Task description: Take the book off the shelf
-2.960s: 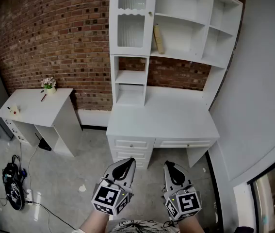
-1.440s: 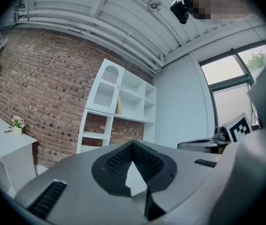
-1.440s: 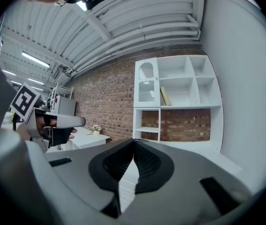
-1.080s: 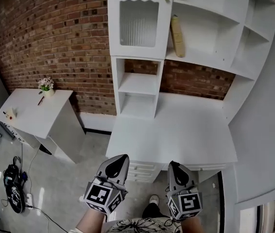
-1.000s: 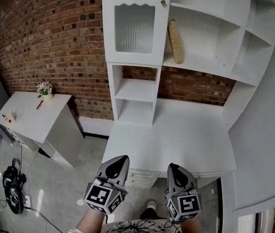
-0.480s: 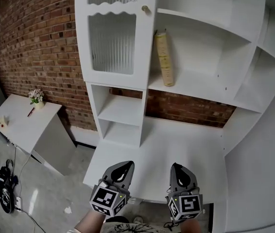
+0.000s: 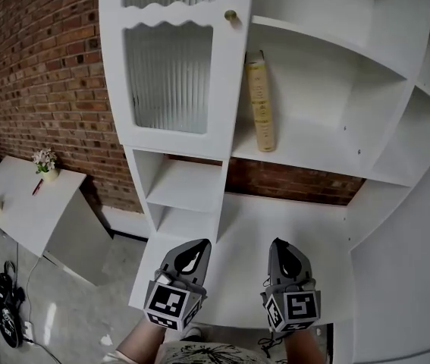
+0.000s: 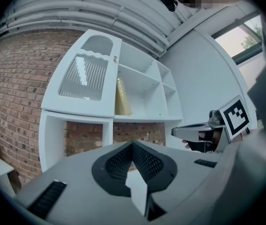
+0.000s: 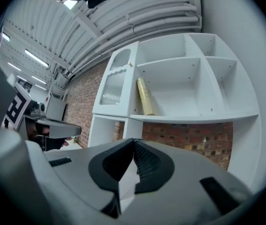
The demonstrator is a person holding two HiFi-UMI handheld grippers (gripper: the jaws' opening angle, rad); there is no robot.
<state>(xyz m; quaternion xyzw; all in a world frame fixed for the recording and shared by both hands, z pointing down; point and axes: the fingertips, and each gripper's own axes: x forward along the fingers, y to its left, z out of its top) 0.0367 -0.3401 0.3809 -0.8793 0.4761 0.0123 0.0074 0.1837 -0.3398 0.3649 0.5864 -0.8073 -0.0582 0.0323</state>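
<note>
A tan book stands upright on a white shelf, leaning against the cabinet's side wall. It also shows in the left gripper view as the book and in the right gripper view as the book. My left gripper and right gripper hover side by side low over the desk top, well below the book. Both are shut with nothing between their jaws, as the left gripper and the right gripper show in their own views.
A ribbed glass cabinet door with a round knob sits left of the book. Open cubbies lie below it. A brick wall stands behind, and a small white side table with a flower pot is at the left.
The shelf unit and book have grown larger and nearer as I came up to the desk. Both grippers now hang over the desk top, still shut.
</note>
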